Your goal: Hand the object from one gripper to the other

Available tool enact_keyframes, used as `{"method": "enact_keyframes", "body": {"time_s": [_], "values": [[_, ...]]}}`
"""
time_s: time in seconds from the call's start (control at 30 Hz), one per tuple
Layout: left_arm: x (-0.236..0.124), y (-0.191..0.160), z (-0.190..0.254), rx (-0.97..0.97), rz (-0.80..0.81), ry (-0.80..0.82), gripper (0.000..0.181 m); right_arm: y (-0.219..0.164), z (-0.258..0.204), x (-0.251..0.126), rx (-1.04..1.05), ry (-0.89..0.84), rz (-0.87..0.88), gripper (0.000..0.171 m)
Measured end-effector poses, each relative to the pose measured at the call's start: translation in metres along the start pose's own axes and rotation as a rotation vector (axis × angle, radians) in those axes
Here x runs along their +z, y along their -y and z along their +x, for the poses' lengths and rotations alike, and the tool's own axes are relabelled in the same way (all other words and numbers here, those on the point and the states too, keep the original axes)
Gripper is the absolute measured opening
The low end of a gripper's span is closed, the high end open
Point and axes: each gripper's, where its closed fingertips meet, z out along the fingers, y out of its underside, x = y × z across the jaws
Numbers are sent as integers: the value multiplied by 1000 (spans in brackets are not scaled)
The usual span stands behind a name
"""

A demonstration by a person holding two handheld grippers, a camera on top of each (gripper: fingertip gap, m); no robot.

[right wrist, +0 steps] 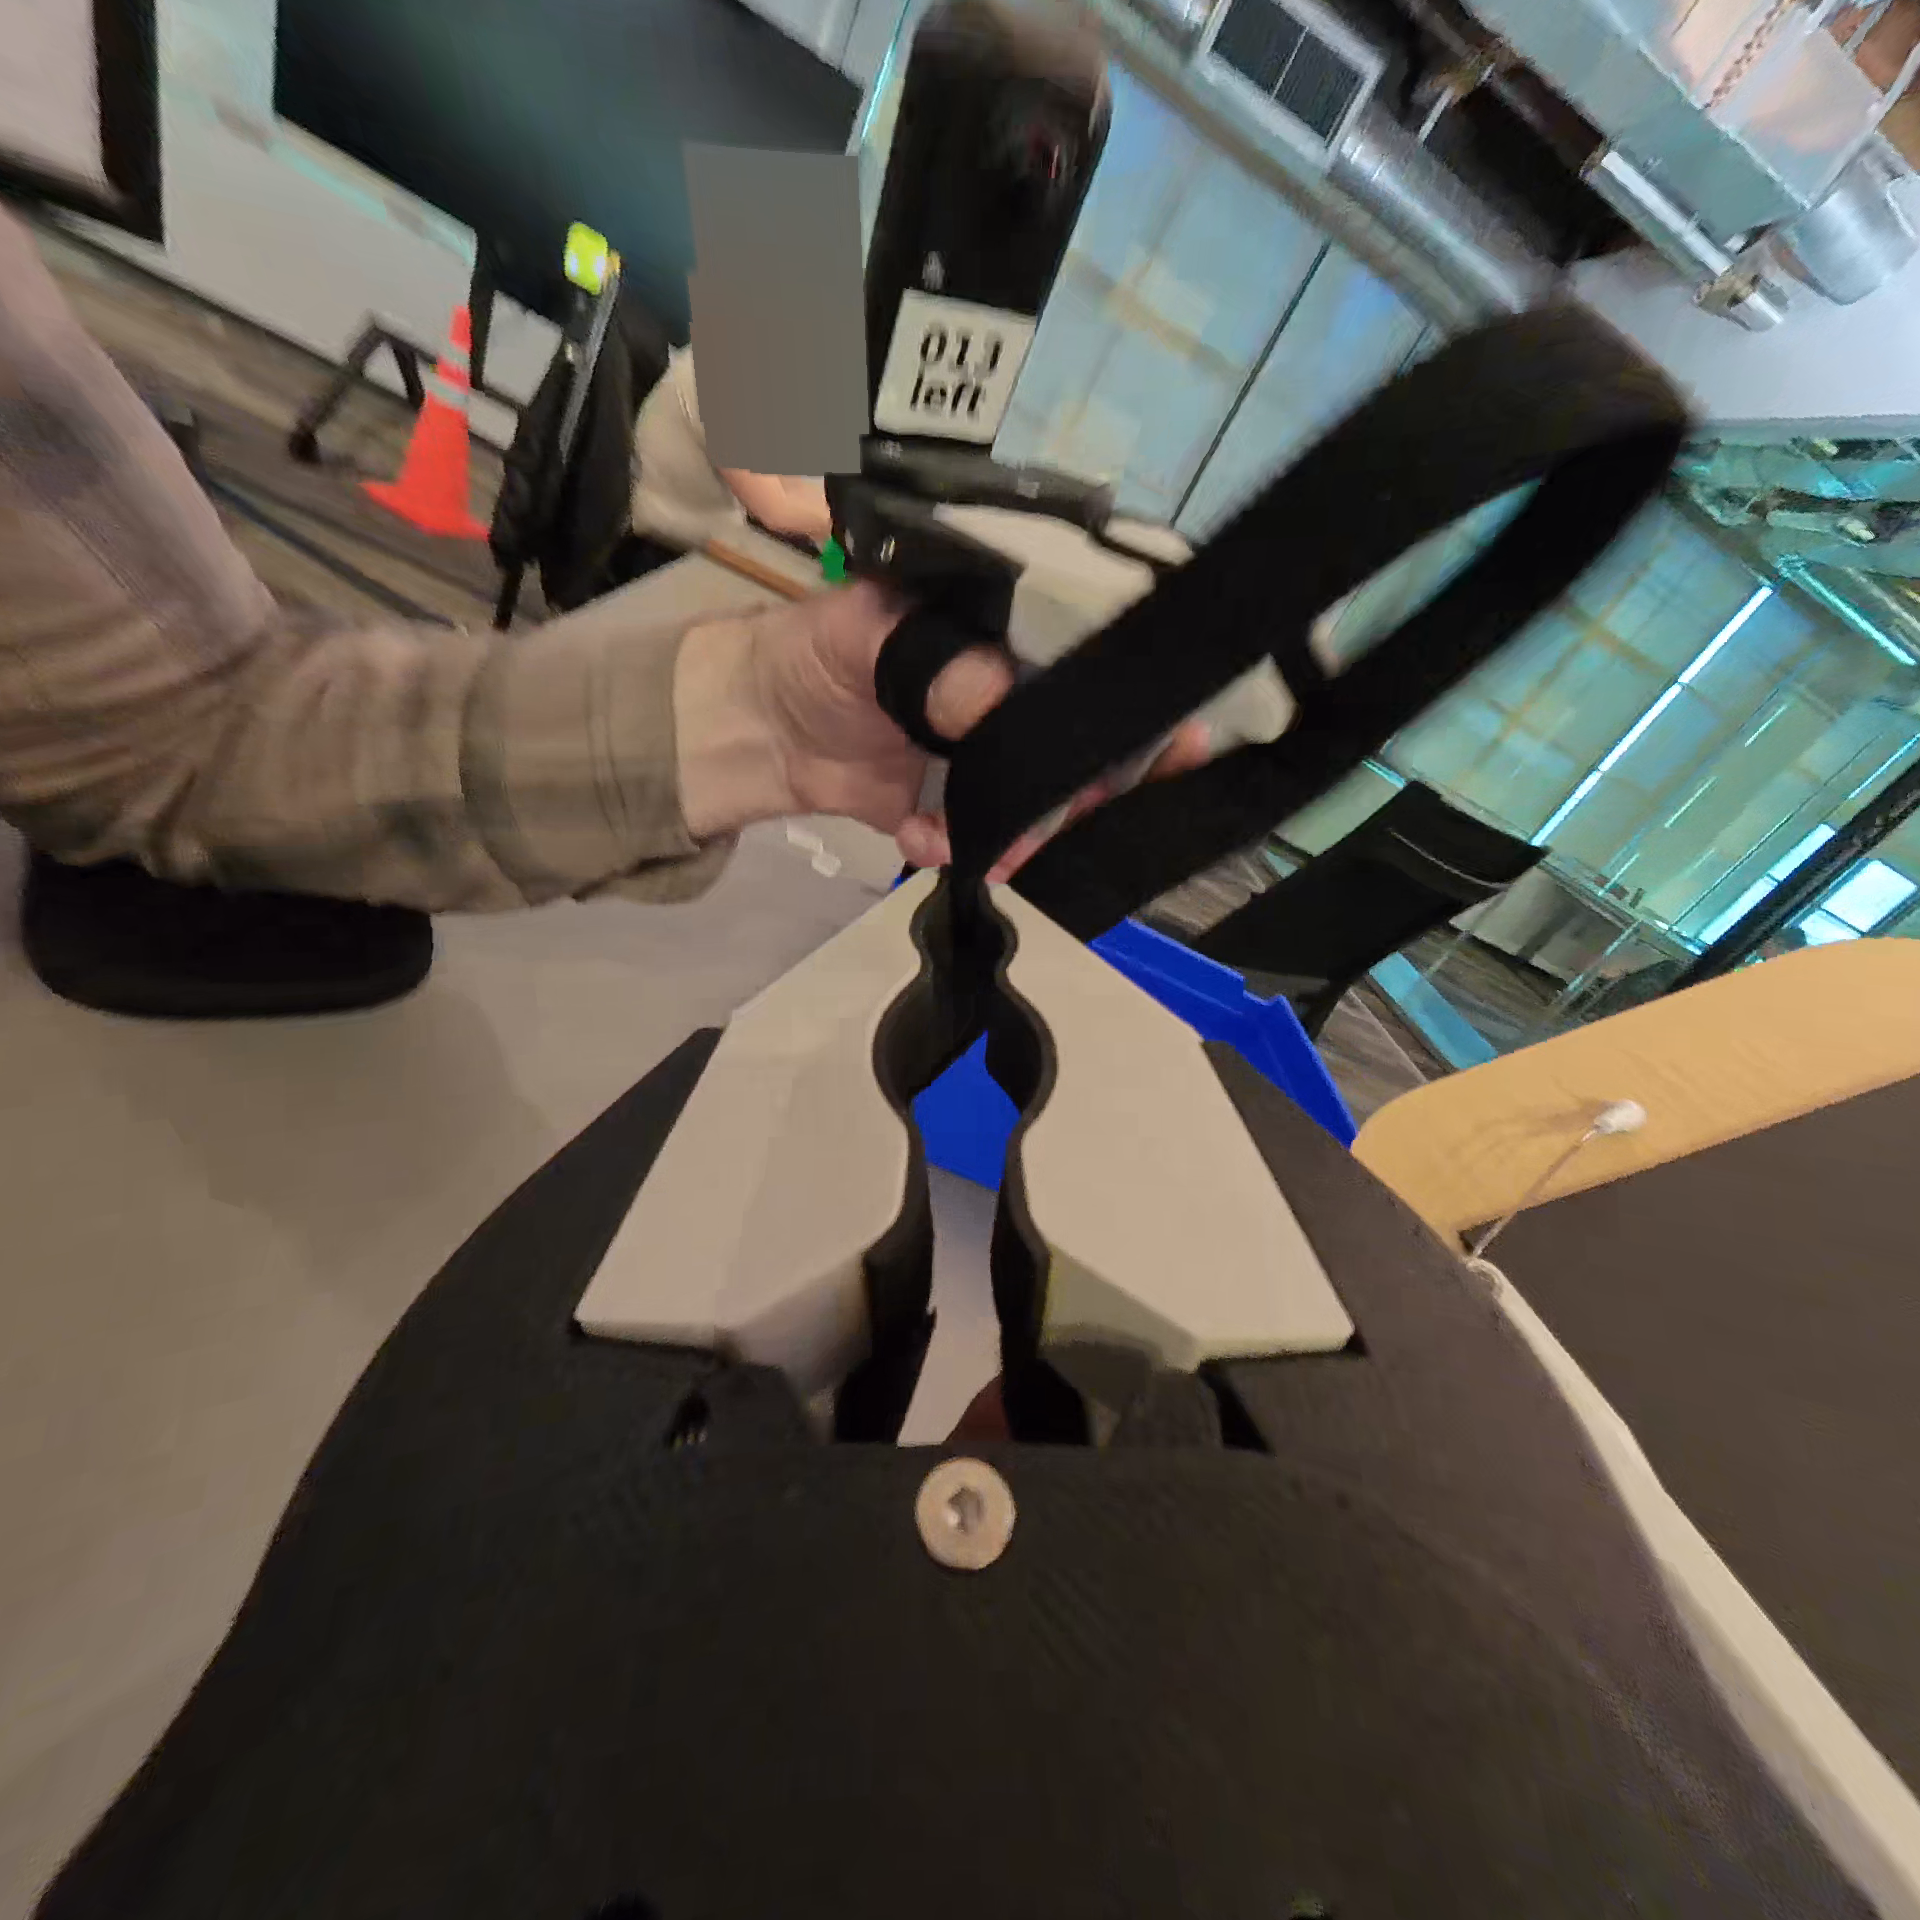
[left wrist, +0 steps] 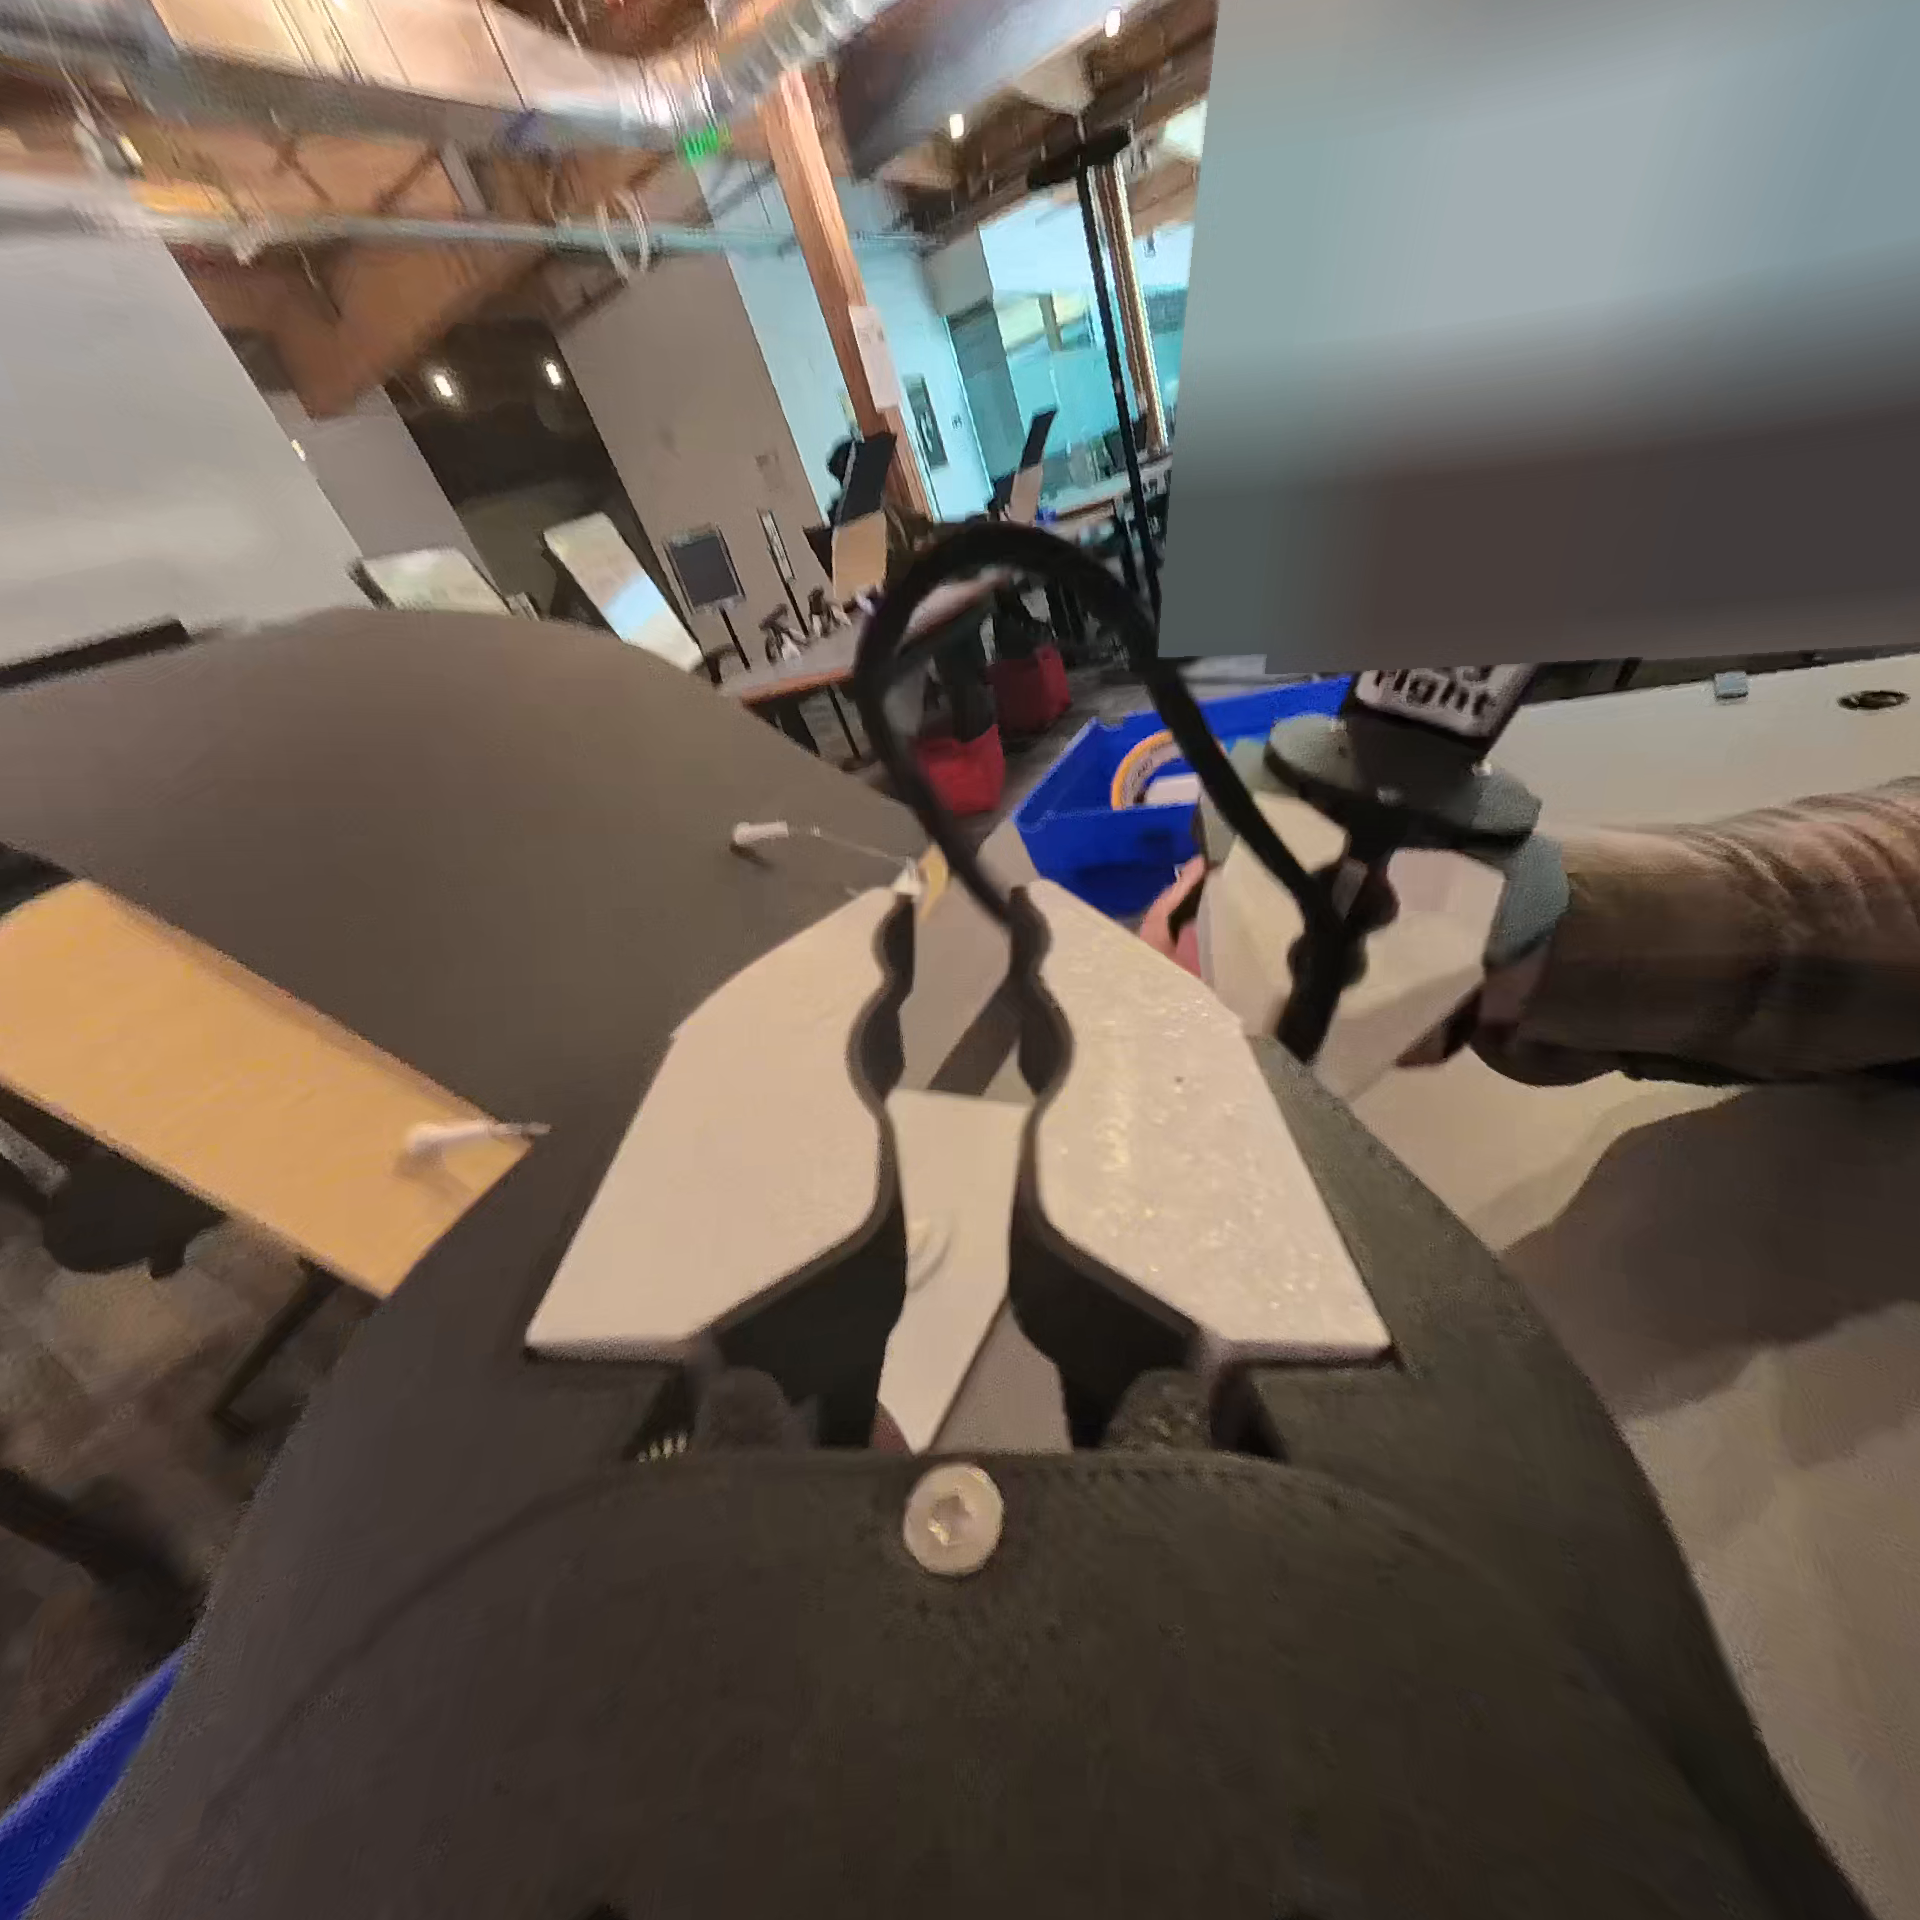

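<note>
Looking mid-handoff: the black strap loop [left wrist: 1023,623] arches above the blue bin [left wrist: 1101,821], right hand-held gripper [right wrist: 961,914] clamped on one end, left hand-held gripper [left wrist: 961,925] parted around the other, so left probably needs to pinch before right releases.

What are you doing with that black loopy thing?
A person is passing a black strap from one hand-held tool to the other. The right tool is pinched shut on one end of it. The left tool has its fingers apart, and the strap's other end runs down along the inside of one finger, so that side isn't clamped. The strap arches up in a loop between them, above a blue bin.
</note>
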Motion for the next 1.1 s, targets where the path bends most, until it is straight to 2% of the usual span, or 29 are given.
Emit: {"method": "enact_keyframes", "body": {"time_s": [0.1, 0.23, 0.37, 0.53, 0.67, 0.8, 0.93, 1.1], "values": [[-4, -18, -5, -63, -88, -41, 31, 8, 6, -8, 33, -7, 49, 0], [-5, -19, 9, -218, -75, -188, 31, 8, 6, -13, 6, 6, 37, 0], [3, -36, 31, -266, -161, -297, 32, 9, 0, -13, -26, 27, 28, 0], [5, -22, 46, -424, -61, -437, 24, 10, -7, -15, -68, 59, 7, 0], [-1, -13, 55, -489, -6, -538, 27, 6, -10, -15, -89, 68, -21, 0], [6, -22, 56, -475, -60, -510, 25, 3, -13, -14, -106, 77, -37, 0], [13, -36, 60, -471, -127, -501, 3, 4, -16, -12, -132, 79, -48, 0], [23, -50, 52, -359, -181, -387, 2, 6, -10, -15, -129, 50, -50, 0]]}}
